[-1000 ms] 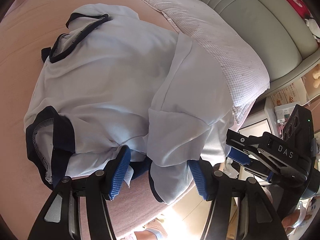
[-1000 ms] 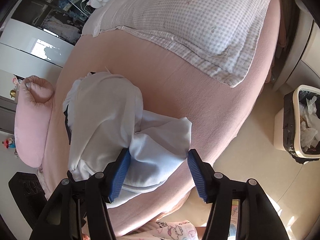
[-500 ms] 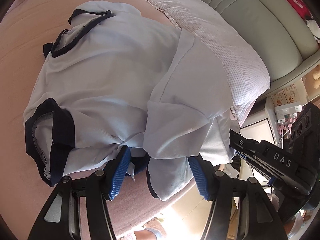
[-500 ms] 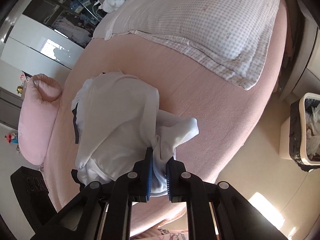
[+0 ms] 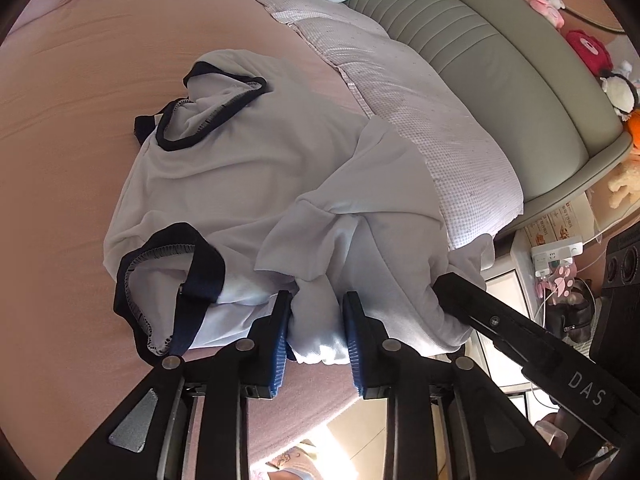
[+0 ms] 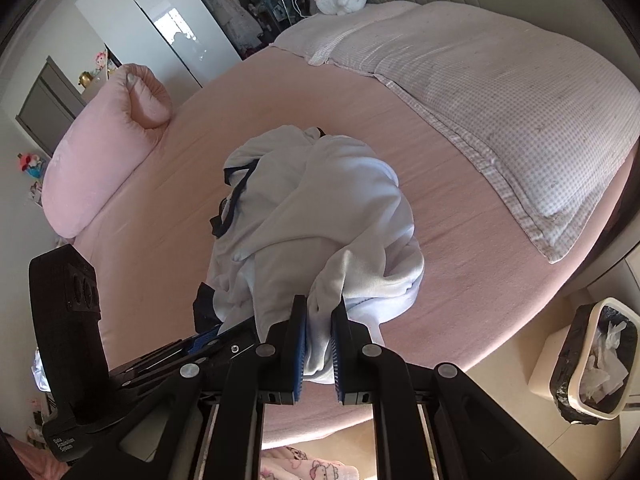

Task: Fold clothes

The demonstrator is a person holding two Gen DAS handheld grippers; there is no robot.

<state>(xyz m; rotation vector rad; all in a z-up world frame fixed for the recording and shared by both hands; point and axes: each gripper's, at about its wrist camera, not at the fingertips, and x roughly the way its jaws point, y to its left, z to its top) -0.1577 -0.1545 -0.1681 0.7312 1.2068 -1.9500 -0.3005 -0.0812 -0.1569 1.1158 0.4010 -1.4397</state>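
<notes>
A pale blue-white shirt (image 5: 248,176) with dark navy trim at neck and sleeve lies crumpled on the pink bed (image 5: 72,92). In the left wrist view my left gripper (image 5: 316,312) is closing, with a bunch of the shirt's near hem squeezed between its blue pads (image 5: 280,332). My right gripper (image 5: 448,284) holds the hem just to its right. In the right wrist view the right gripper (image 6: 320,320) is shut on a fold of the shirt (image 6: 320,208), lifted slightly off the sheet, and the left gripper (image 6: 208,338) sits low left beside it.
A checked lilac blanket (image 6: 500,92) covers the bed's far right side, below a green padded headboard (image 5: 500,60). A pink pillow (image 6: 104,148) lies at the left. Beyond the bed's edge are a lined waste bin (image 6: 592,360) and a bedside shelf with a power strip (image 5: 556,252).
The right gripper shut on the hem first, then the left one closed on the hem beside it. Both drew back and up, bunching and lifting the shirt's near edge.
</notes>
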